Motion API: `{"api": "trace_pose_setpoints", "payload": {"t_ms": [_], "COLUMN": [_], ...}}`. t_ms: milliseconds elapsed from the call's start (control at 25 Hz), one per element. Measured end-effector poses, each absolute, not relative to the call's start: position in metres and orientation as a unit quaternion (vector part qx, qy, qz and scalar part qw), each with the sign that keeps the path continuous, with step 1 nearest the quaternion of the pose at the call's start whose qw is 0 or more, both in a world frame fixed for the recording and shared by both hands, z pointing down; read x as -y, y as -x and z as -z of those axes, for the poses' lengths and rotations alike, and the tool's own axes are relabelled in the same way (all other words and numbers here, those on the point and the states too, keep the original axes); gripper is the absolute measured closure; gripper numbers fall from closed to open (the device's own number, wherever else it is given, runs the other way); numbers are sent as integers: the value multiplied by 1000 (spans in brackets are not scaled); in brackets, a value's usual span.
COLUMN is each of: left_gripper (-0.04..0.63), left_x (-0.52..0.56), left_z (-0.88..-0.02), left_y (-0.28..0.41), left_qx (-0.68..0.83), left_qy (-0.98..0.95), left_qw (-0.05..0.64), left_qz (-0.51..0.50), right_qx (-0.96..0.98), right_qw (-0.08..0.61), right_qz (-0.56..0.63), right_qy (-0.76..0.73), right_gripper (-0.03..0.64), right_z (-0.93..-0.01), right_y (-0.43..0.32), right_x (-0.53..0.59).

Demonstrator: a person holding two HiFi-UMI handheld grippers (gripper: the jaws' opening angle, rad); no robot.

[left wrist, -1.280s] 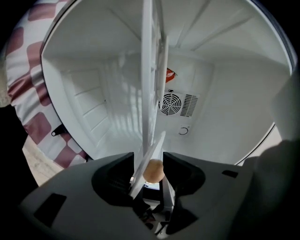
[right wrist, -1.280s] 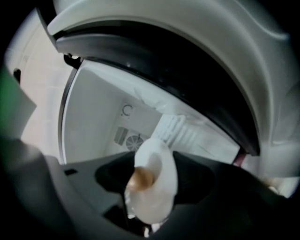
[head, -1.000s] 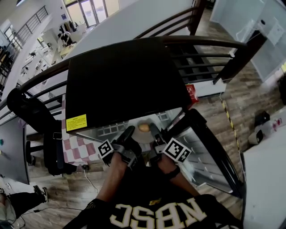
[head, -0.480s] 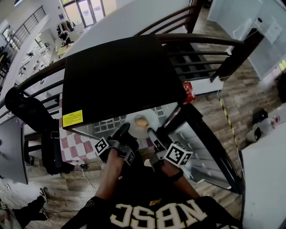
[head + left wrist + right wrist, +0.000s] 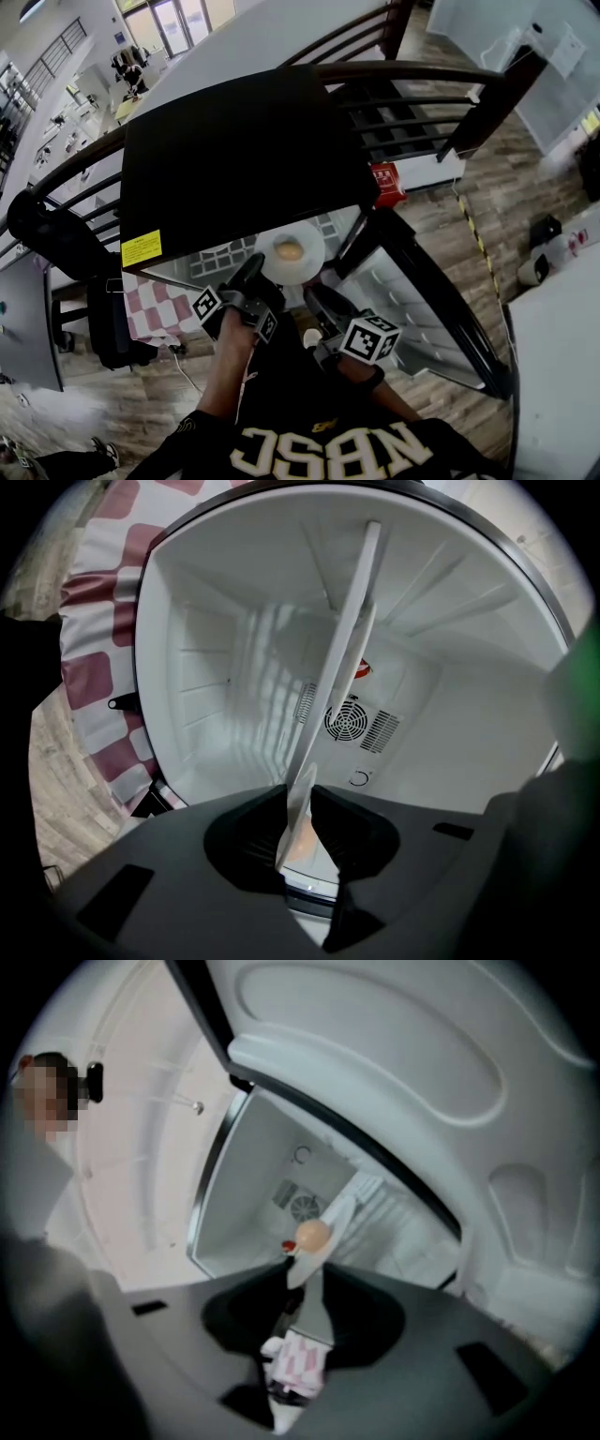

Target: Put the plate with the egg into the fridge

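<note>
At the fridge's open mouth: plate carried by one gripper.
The left gripper point(image 5: 292, 841) is clamped on the plate point(image 5: 342, 667) at its 7 o'clock rim, with the egg point(image 5: 289, 250) on top. The right gripper point(image 5: 300, 1326) hangs at the plate's 5 o'clock, jaws slightly apart and empty. The left forearm reaches toward 12 o'clock. The next move is likely to push the plate into the fridge point(image 5: 216, 667), keeping it flat.

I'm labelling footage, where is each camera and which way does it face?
Head view: person's head, steeply down at the fridge; arms, left hand-held gripper, right hand-held gripper show.
Left gripper view: on the left one, facing into the fridge; jaws pinch the plate.
Right gripper view: on the right one, facing the fridge; jaws show.
Shared: head and right gripper views show the egg.
</note>
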State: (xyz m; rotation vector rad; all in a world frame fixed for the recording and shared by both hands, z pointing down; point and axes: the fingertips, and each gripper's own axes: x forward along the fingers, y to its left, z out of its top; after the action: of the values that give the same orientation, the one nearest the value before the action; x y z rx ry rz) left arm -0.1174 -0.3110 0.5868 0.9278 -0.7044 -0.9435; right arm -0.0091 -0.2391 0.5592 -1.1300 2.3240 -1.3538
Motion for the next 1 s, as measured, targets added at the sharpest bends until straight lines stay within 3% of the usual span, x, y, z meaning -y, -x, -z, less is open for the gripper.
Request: {"api": "trace_pose_setpoints", "payload": {"t_ms": [480, 1000], "left_gripper": [500, 479], "left_x": [311, 295], "left_z": [-586, -574], "left_y": [117, 100], "left_qx": [328, 312], "left_qy": [-421, -479], "left_qw": [729, 728], "left_qz": [428, 378], "right_qx": [-685, -637], "right_qw": [210, 258], "right_qz": [598, 605], "right_qy": [359, 401], "right_gripper": [568, 582], "right_z": [-572, -569], "right_y": [26, 30], "right_x": [252, 284]}}
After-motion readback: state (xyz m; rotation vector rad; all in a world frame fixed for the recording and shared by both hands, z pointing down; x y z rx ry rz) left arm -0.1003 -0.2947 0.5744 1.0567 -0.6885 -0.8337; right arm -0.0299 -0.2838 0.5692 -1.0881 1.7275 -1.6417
